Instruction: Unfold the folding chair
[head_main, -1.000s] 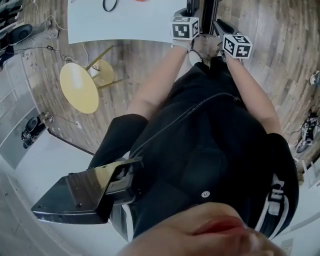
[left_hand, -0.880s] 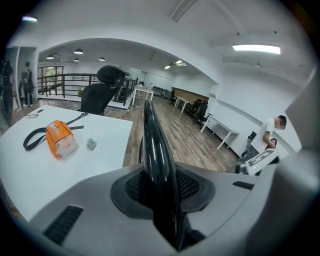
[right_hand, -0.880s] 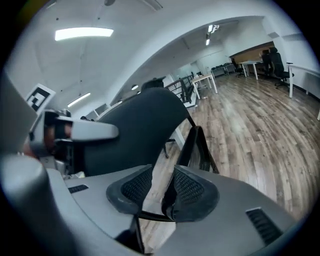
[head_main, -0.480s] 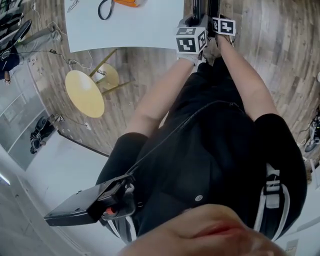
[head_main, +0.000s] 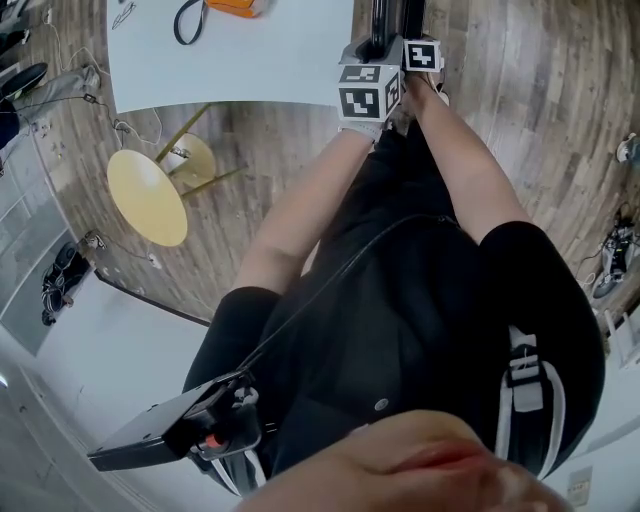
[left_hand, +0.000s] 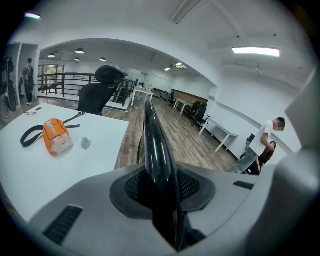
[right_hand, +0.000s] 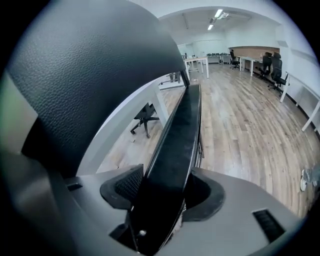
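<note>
Head view first: the black folding chair (head_main: 380, 18) is right at the top edge. It's standing upright, still folded flat as far as I can tell, just beside the white rectangular table (head_main: 250, 60). Big change here: a second ago the right gripper (head_main: 420, 50) sat out to the side of the left gripper (head_main: 372, 62). It has now swung in and is tucked right next to it at the chair.

Left gripper view: the jaws are clamped on a thin glossy black edge (left_hand: 155, 145) of the chair. Same hold as before, nothing's budged there.

Right gripper view: this one popped its jaws wide and has just been closing them again. A wider matte black slab (right_hand: 180, 130) of the chair sits between them and fills the gap, so it looks like a fresh grasp.

My read: each tool now has its own piece of the chair, which is the setup for pulling the two parts apart. The actual unfolding hasn't started yet.
</note>
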